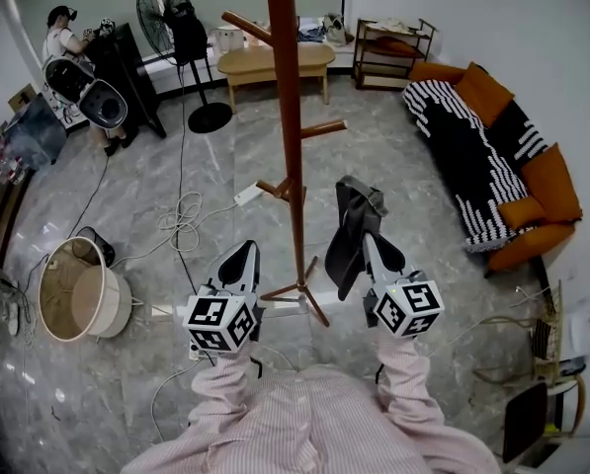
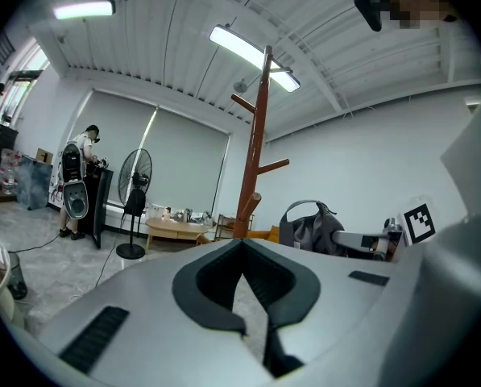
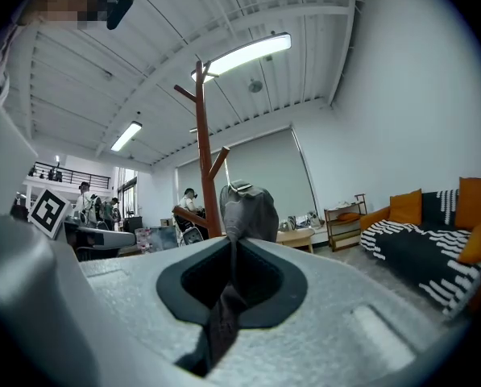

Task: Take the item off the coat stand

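Note:
The brown wooden coat stand [image 1: 291, 117] rises in the middle of the head view, its feet between my two grippers. A dark grey bag [image 1: 351, 227] hangs just right of the pole, apart from the pegs. My right gripper [image 1: 367, 239] is shut on it. In the right gripper view a fold of the bag [image 3: 244, 210] runs down between the closed jaws of the right gripper [image 3: 230, 252], with the stand [image 3: 204, 160] behind. My left gripper [image 1: 242, 257] sits left of the pole. It is shut with nothing in it, as the left gripper view shows [image 2: 242, 255]; the bag [image 2: 308, 227] is off to its right.
Pegs stick out of the stand toward the right [image 1: 324, 126] and left [image 1: 247, 25]. A pale basket [image 1: 72, 289] and loose cables [image 1: 181, 220] lie on the floor to the left. A fan [image 1: 166, 13], a wooden table [image 1: 275, 62] and a person [image 1: 62, 33] are at the back. A sofa [image 1: 482, 156] lines the right wall.

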A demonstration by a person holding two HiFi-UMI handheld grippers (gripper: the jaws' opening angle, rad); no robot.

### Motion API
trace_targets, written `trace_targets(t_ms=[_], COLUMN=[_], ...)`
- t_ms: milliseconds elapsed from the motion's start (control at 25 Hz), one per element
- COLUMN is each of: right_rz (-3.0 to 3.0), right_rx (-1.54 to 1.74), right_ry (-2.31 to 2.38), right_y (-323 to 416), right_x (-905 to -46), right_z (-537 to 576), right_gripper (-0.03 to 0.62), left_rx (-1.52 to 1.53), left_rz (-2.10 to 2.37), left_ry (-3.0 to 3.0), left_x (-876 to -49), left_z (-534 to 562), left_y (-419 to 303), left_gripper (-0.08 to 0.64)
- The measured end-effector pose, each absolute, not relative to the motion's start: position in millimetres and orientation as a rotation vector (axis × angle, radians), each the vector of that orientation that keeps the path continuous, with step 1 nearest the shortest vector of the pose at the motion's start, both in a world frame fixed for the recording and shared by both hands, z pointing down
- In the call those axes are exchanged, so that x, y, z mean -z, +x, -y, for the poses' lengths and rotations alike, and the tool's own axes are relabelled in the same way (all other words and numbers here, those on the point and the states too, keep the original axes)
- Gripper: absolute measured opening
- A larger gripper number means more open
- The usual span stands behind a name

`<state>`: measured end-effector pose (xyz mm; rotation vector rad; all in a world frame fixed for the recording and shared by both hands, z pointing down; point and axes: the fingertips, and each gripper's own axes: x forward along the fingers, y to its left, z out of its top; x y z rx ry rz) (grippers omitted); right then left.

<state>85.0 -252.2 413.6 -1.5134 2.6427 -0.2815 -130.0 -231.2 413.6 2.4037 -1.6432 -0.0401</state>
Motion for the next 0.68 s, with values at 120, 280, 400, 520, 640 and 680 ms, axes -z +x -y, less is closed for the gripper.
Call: trace_targets(t_ms=[120, 280, 400, 520, 640, 680], right_rz=[-2.637, -2.634, -2.632, -2.630, -2.628, -2.628], right_rx=[0.285, 0.284, 0.279, 0.274, 0.272, 0.271], right_ry=[-1.522, -1.533, -1.541, -1.550, -1.561, -1.564], right_y=[86, 88, 90, 92, 95, 96], right_x=[-415, -415, -415, -416, -417, -417], right_z=[252, 251, 250, 250, 249, 249], right_gripper=[0.015, 0.015, 0.015, 0.015, 0.015, 0.015], left_rx=[0.039, 0.023, 0.018, 0.020, 0.019, 0.019], left_rz=[1.652, 1.665, 1.670, 1.674, 1.677, 1.678], left_ry=[2.397, 2.397, 2.394, 2.386, 2.382, 2.381], left_x=[-414, -414, -415, -417, -418, -418], left_z=[231, 230, 229, 230, 230, 230], left_y=[-133, -136, -138, -140, -142, -142], left_gripper=[0.002, 0.002, 0.002, 0.002, 0.002, 0.002])
